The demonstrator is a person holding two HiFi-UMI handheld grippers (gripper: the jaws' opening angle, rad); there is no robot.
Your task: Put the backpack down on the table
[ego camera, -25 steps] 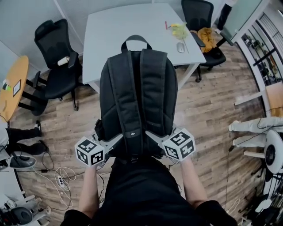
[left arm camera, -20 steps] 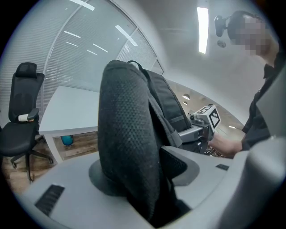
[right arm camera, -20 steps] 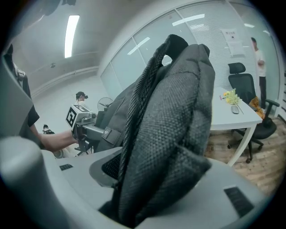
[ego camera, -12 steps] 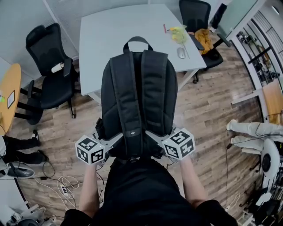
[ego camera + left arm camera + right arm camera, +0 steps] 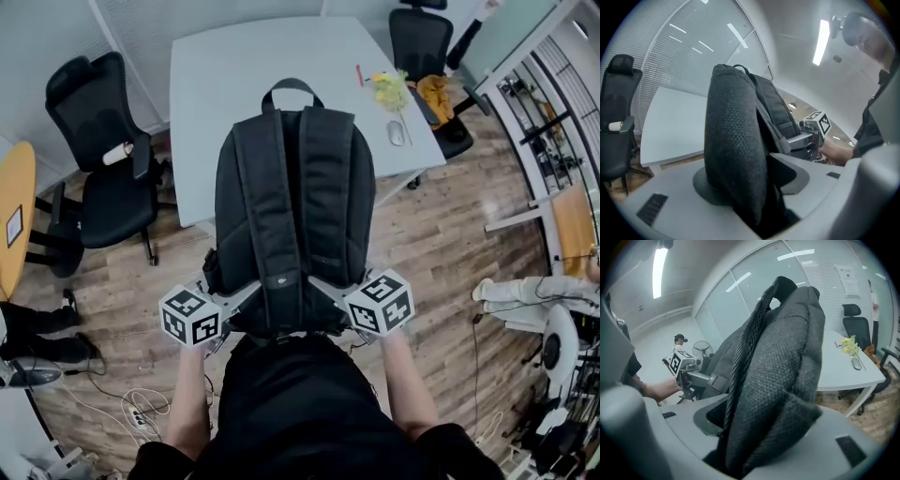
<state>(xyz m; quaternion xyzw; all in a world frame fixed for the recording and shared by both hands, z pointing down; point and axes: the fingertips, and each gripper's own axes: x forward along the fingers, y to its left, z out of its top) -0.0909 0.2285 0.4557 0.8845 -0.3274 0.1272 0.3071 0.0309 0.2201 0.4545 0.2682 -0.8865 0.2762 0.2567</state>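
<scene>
Closest to the person, the left tongs (image 5: 231, 302) and the right tongs (image 5: 328, 292) each stand part-way open, and their gripper views show both pressed shut on thick black mesh padding that fills the gap between the jaws. Each tongs carries a white cube with black square markers (image 5: 190, 319); these are patterns, not words. The large black fabric backpack (image 5: 292, 216) is held between the two tongs, its lower left side in the left one and its lower right side in the right one. It hangs in the air and rests on nothing. It stands upright with its long axis running from the tongs up and away from the person. Its two shoulder straps face the head camera and its looped carry handle (image 5: 290, 91) is at the far, top end. A small tab where the straps meet (image 5: 280, 279) bears a pale mark too small to read. Beyond it is the pale grey rectangular worktop (image 5: 234, 66), whose near edge the backpack's upper half covers in the head view; whether the backpack is over it I cannot tell. Near the worktop's far right corner lie a grey computer mouse (image 5: 397, 132), a yellow bunch (image 5: 387, 89) and a red pen (image 5: 359, 75).
</scene>
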